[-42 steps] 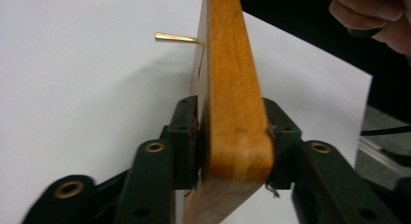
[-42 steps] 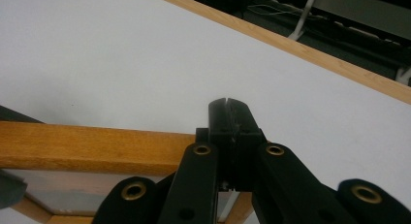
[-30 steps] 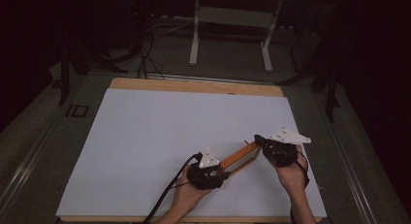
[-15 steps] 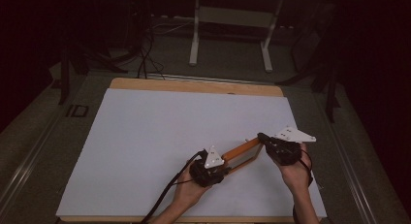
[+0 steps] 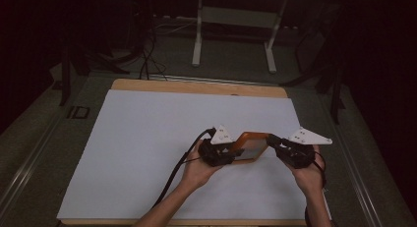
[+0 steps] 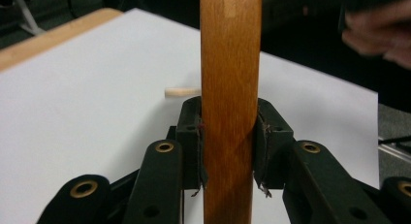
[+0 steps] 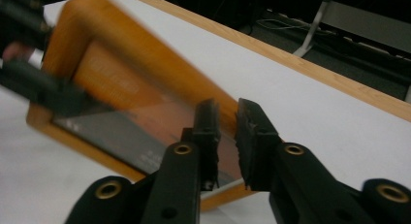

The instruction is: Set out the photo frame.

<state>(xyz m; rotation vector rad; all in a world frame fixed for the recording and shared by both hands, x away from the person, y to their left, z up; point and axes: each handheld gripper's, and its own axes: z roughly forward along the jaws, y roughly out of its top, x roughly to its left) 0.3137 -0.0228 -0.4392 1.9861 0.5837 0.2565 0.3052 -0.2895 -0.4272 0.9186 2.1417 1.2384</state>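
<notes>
An orange-brown wooden picture frame (image 5: 251, 138) with a dark pane is held above the white sheet, between the two grippers. My left gripper (image 5: 235, 149) is shut on the frame's left rail (image 6: 230, 88), which stands upright between its pads in the left gripper view (image 6: 228, 132). My right gripper (image 5: 273, 140) is at the frame's right corner. In the right gripper view its jaws (image 7: 228, 132) stand a little apart, open, in front of the blurred frame (image 7: 121, 88). A small pale wooden peg (image 6: 181, 92) lies on the sheet behind the frame.
A white sheet (image 5: 147, 138) covers a wooden board (image 5: 196, 86) on the table. A black cable (image 5: 177, 170) trails from the left gripper toward the front edge. Grey stand legs (image 5: 233, 35) and dark cables are on the floor beyond the table.
The frame has turned from an edge-on slanted bar to showing its face. The left gripper has moved away from the front edge with it, and the right gripper has shifted slightly right.
</notes>
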